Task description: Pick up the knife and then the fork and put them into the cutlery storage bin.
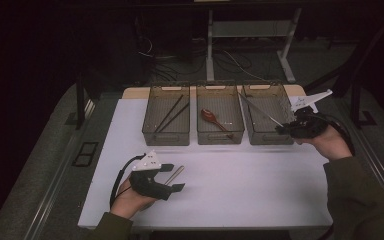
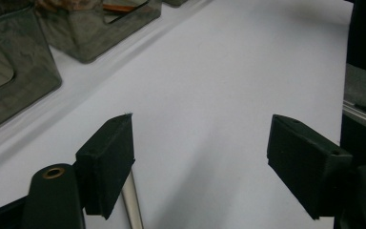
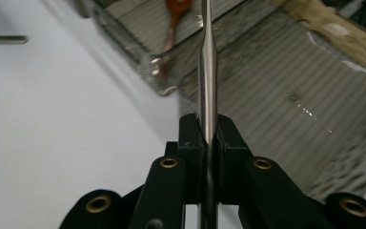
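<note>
My right gripper [image 3: 208, 136] is clamped on a thin metal utensil handle [image 3: 208, 71], holding it over the right-hand mesh bin [image 1: 267, 131]. My left gripper [image 2: 200, 157] stands with jaws apart above the white table [image 1: 240, 185], a second metal handle [image 2: 132, 202] lying by one pad. The wooden spoon [image 1: 213, 118] rests in the middle bin [image 1: 220, 135].

Metal utensil [image 3: 208, 71] clamped in right gripper [image 3: 208, 138]: its working end is cut off by the top edge of the right gripper view, type not determinable. Second metal piece [image 2: 132, 202] beside left gripper [image 2: 200, 157]: partly hidden behind the near pad, remainder cut off at the bottom edge. Wooden spoon [image 3: 171, 19] blurred.
</note>
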